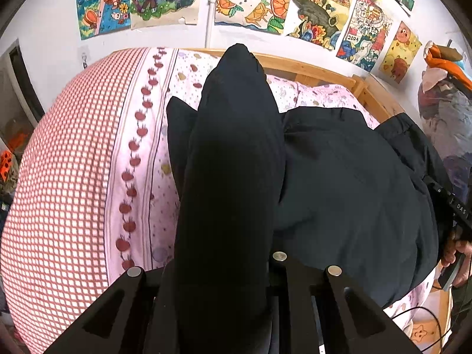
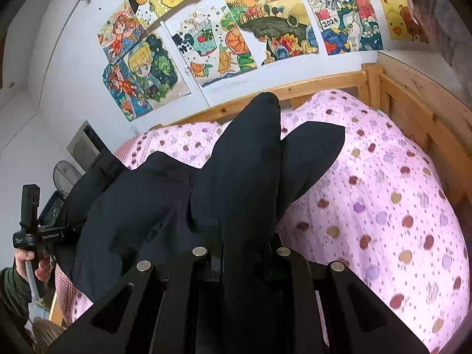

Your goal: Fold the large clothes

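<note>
A large black garment (image 1: pixel 348 177) lies spread on the bed, and it shows in the right wrist view too (image 2: pixel 141 203). My left gripper (image 1: pixel 224 268) is shut on a fold of the black garment, and the cloth drapes over and hides its fingers. My right gripper (image 2: pixel 242 253) is shut on another edge of the same garment, with cloth standing up between its jaws. Each gripper's body shows at the edge of the other's view: the right one at the right edge (image 1: pixel 454 209), the left one at the left edge (image 2: pixel 32 230).
The bed has a pink apple-print cover (image 2: pixel 383 206) and a red checked quilt (image 1: pixel 65 177) on the left. A wooden bed frame (image 2: pixel 419 112) runs along the far and right sides. Drawings hang on the white wall (image 1: pixel 47 26). Clutter stands beyond the bed's sides.
</note>
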